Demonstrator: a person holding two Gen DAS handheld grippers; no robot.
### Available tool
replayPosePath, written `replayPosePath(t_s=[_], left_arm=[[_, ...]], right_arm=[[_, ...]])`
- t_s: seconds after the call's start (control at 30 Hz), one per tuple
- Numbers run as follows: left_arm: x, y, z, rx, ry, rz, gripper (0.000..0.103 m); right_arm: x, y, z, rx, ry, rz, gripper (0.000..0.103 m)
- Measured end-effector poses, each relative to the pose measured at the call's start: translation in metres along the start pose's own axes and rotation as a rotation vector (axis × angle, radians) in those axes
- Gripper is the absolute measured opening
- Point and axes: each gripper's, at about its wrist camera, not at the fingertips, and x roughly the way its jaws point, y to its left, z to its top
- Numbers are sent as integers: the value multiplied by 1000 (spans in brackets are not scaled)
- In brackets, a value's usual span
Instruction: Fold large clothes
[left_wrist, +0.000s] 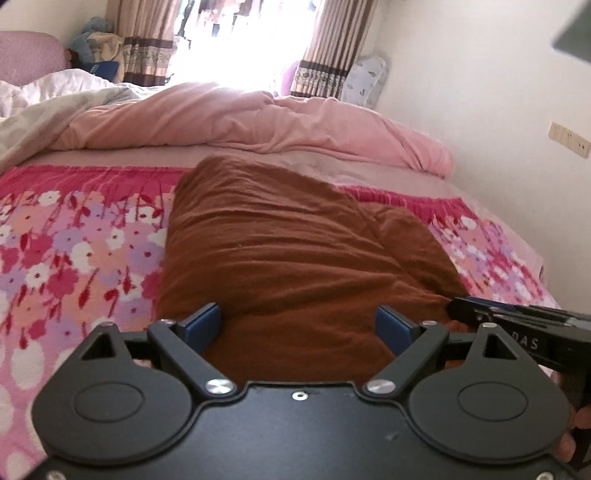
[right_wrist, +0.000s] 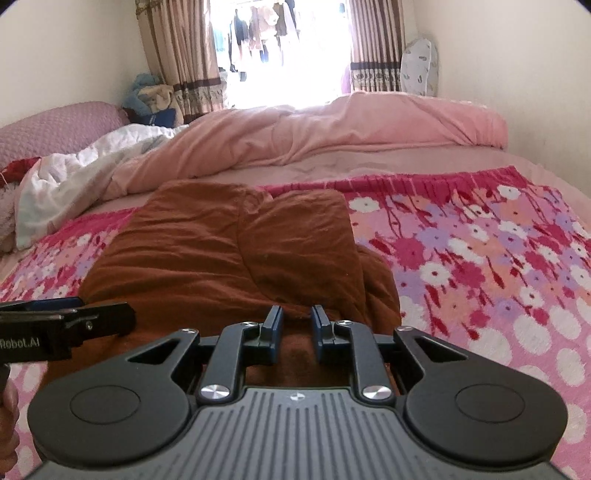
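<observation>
A brown garment (left_wrist: 288, 251) lies partly folded on the floral bed cover (left_wrist: 74, 251), one side laid over the middle. It also shows in the right wrist view (right_wrist: 207, 251). My left gripper (left_wrist: 299, 325) is open wide just above the garment's near edge, nothing between its blue pads (left_wrist: 205, 325). My right gripper (right_wrist: 297, 323) has its jaws a narrow gap apart at the garment's near edge, with a small ridge of brown cloth at the gap. The right gripper shows at the right of the left wrist view (left_wrist: 465, 310).
A pink duvet (left_wrist: 258, 118) and white bedding (right_wrist: 74, 173) are bunched at the far side of the bed. A wall (left_wrist: 498, 92) runs along the right. Curtains (right_wrist: 177, 55) and a bright window stand behind.
</observation>
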Motion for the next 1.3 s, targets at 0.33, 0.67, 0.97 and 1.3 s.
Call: replayPosePath(t_s=[0.33, 0.67, 0.97, 1.3], left_arm=[[-39, -6, -44, -33, 1, -32, 90], [-22, -3, -61, -34, 31, -40, 91], [-21, -8, -59, -11, 36, -16, 91], [-95, -31, -59, 3, -49, 11, 95]], right_arm=[[-57, 4, -16, 0, -65, 47, 24], [-26, 0, -39, 16, 11, 16, 22], [-29, 2, -42, 1, 6, 5, 22], [-75, 8, -43, -9, -45, -1, 30]])
